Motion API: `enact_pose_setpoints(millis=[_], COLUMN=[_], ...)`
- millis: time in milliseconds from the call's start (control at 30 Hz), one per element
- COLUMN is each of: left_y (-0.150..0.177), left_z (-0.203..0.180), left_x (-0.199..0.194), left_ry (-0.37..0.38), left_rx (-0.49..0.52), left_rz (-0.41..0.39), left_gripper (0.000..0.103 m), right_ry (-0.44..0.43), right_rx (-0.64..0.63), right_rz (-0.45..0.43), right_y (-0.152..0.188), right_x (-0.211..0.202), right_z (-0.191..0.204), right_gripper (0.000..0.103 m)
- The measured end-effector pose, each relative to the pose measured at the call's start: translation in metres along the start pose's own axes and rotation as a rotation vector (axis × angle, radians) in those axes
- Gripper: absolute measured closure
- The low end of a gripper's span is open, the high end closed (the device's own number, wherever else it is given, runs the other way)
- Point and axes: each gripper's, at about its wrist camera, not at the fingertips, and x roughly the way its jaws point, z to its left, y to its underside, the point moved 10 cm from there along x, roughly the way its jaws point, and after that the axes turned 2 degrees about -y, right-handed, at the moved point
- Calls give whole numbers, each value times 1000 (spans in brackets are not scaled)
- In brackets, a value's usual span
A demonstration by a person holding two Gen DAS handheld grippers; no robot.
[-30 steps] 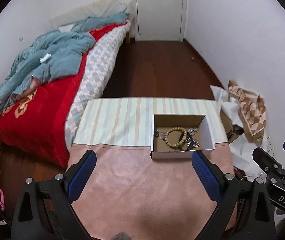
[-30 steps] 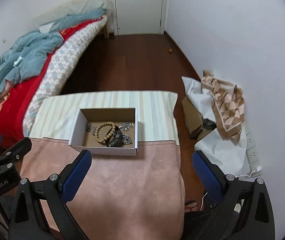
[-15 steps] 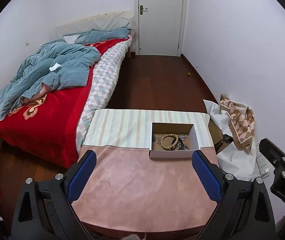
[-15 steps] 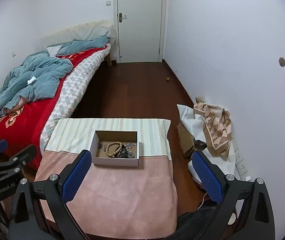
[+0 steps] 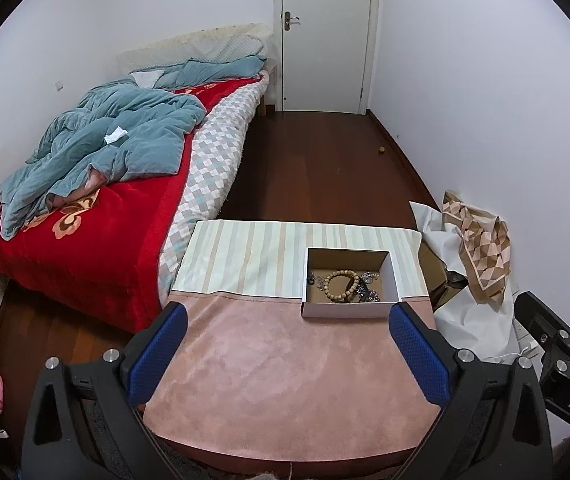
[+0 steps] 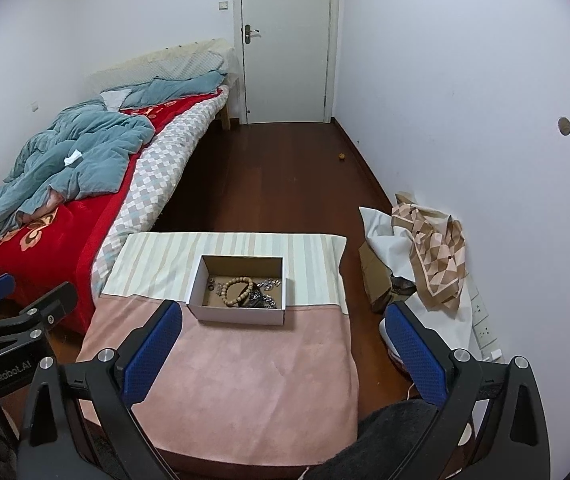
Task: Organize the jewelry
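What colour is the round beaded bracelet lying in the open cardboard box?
Light tan, wood-like; the round beaded bracelet shows best in the right wrist view.

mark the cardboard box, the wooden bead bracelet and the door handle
cardboard box [image 5: 345, 309], left wrist view, on its white front wall.
wooden bead bracelet [image 6: 232, 282], right wrist view, on the beads at the loop's top left.
door handle [image 6: 249, 32], right wrist view, on the plate by the lever.

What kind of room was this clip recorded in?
A home bedroom, most likely: a bed with a rumpled blue quilt, a closed door, and a cloth-covered table holding a jewelry box.
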Motion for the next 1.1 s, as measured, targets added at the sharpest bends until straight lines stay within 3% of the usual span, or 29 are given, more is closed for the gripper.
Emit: enact_pose_setpoints(millis=[600,1100], left_y=[-14,-7], left_z=[-1,-8], left_x=[51,82], left_ry=[-66,-74], left_rx=[3,-3], left_rz=[71,128], left_gripper=[0,0], right_ry=[41,50], right_rx=[10,9], right_rz=[63,146], right_y=[-21,-9], right_x=[64,114], right_z=[-3,-7], right_gripper=[0,0])
